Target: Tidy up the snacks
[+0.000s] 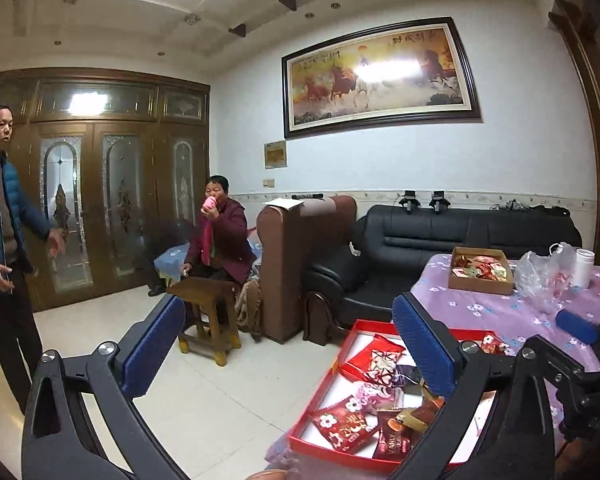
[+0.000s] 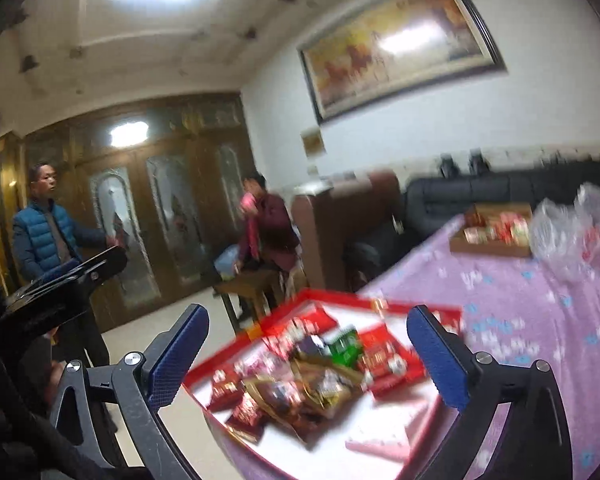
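The whole right wrist view is smeared by motion, so the packets in the red tray (image 2: 384,305) blur into colours and no label reads; in the left wrist view the right finger (image 1: 424,348) of the left tongs hides part of the red tray, whose near edge the frame's bottom cuts off; print on the snack packets (image 1: 346,426) in the tray is too small to read.

Left tongs (image 1: 288,344) spread wide – right tongs (image 2: 308,352) likewise, nothing gripped.
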Demonstrator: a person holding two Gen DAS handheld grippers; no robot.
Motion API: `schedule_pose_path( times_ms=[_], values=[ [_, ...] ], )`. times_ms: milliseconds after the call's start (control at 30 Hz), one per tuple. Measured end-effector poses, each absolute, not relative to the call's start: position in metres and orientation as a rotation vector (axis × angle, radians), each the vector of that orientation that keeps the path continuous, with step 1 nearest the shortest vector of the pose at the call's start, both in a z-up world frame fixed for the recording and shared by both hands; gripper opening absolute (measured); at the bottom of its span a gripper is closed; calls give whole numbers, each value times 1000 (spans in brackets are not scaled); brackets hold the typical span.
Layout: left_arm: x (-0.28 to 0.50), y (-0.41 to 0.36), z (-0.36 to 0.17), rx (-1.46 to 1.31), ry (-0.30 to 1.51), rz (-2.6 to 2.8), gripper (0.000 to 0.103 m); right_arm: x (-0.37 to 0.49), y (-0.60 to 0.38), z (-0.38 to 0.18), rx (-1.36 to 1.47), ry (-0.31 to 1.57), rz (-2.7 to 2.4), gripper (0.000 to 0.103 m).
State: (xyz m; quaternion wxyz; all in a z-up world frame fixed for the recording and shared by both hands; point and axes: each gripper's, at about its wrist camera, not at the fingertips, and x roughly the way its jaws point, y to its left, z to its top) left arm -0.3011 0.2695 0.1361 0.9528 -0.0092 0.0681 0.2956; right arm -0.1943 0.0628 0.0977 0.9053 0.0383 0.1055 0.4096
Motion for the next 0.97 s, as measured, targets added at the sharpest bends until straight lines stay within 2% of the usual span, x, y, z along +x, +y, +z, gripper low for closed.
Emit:
schedule_pose_path(
  times_ms=[233,967],
  values=[
    [-294,283,134,-84,181,592,103,-197,58,111,46,141,776,100],
    [-274,249,131,-26,265,410,103,-166,58,93,30,259,781,100]
  ],
)
